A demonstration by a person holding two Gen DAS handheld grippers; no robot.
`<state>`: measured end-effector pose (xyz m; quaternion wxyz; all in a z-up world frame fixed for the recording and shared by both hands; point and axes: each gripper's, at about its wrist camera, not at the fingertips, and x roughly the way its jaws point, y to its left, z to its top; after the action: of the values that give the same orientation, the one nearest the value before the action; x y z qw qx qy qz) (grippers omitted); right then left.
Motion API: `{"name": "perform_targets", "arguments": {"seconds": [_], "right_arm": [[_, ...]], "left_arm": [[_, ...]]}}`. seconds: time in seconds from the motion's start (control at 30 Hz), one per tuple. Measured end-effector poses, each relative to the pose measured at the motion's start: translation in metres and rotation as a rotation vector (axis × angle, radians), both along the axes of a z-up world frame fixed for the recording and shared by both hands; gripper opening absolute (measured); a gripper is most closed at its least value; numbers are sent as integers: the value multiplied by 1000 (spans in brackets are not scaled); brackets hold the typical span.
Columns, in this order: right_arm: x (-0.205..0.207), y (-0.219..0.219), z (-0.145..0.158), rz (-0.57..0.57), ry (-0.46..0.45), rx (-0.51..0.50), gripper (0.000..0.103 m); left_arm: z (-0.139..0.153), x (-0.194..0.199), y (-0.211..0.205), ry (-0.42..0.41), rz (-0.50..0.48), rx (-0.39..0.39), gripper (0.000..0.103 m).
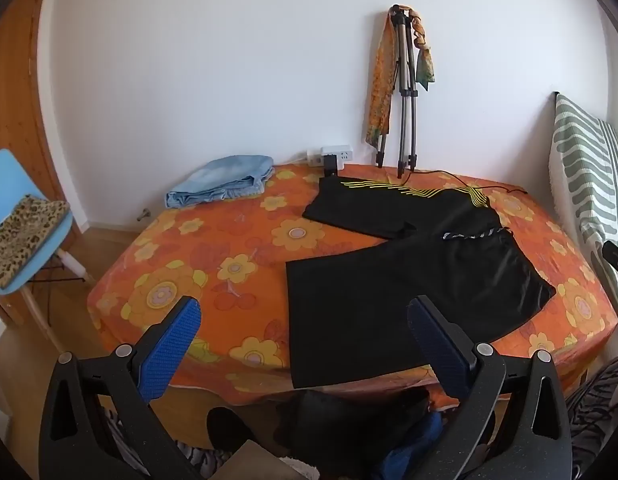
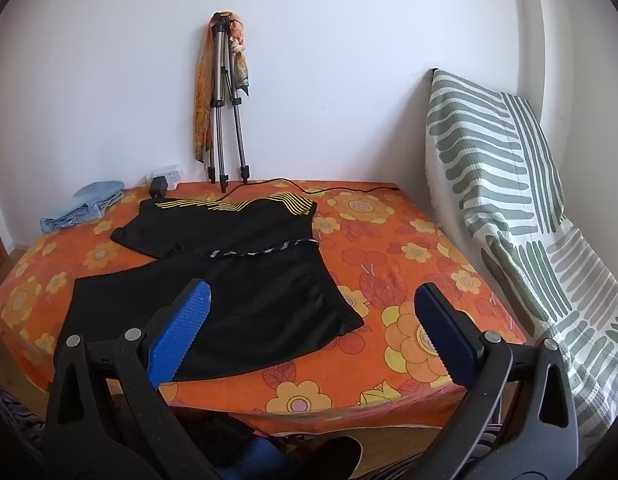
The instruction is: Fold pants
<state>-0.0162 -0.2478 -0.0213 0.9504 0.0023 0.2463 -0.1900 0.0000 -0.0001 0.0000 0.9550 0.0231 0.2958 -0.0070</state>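
The black shorts (image 1: 409, 280) lie spread flat on the orange flower-print tablecloth (image 1: 229, 248), their two legs splayed apart toward the left and the waistband, with its white-patterned drawstring (image 1: 475, 233), toward the right; yellow stripes (image 2: 229, 205) run along the far leg's outer edge, and the near leg's hem reaches the table's front edge. The left gripper (image 1: 305, 320) hangs above that front edge with its blue-padded jaws spread wide and nothing between them, not touching the cloth. The right gripper (image 2: 313, 308) is likewise released, fingers wide apart over the waistband end of the shorts and the bare tablecloth beside it, gripping nothing. At the table's far left corner sits a folded pair of light-blue jeans (image 1: 221, 180), well apart from the shorts. Against the white wall stand a folded tripod (image 1: 405, 96) draped with an orange scarf (image 1: 383, 88), and a white power strip (image 1: 331, 155) whose black cable (image 2: 329, 189) runs along the table's back edge. A green-striped cloth (image 2: 509, 184) leans at right.
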Motion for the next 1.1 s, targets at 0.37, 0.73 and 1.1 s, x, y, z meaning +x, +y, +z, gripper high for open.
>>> {"name": "perform_targets", "arguments": {"seconds": [0.37, 0.73, 1.1], "right_arm": [[1, -1, -1, -1, 6, -14, 103], [2, -3, -1, -1, 8, -11, 103], [2, -3, -1, 2, 8, -8, 103]], "left_arm": [[0, 1, -1, -4, 2, -3, 103], [7, 1, 1, -8, 6, -7, 103], [7, 2, 0, -13, 3, -5, 103]]}}
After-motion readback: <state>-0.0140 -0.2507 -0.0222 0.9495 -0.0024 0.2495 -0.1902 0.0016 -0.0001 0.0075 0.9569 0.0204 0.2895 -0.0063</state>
